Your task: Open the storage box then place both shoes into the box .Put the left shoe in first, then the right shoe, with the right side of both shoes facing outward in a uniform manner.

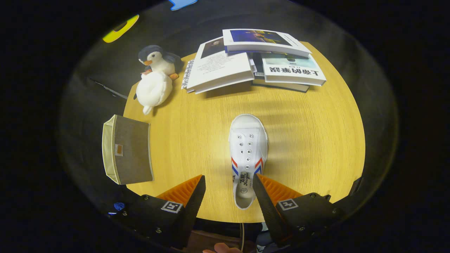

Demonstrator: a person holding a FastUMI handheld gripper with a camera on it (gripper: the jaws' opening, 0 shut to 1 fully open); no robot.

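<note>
A white canvas shoe [248,151] with red and blue stripes lies on the round wooden table [309,140], toe pointing away from me. Its heel end sits just inside the right finger, below the gripper. My gripper [228,182] hovers above the table's near edge, open, with nothing pressed between the fingers. The storage box [128,154], grey-brown fabric with a cream rim, stands at the table's left edge, left of the left finger. Its lid looks shut.
A plush penguin [154,79] lies at the far left of the table, beyond the box. Several books [253,61] are stacked at the far side. A person's hand [221,248] shows under the gripper.
</note>
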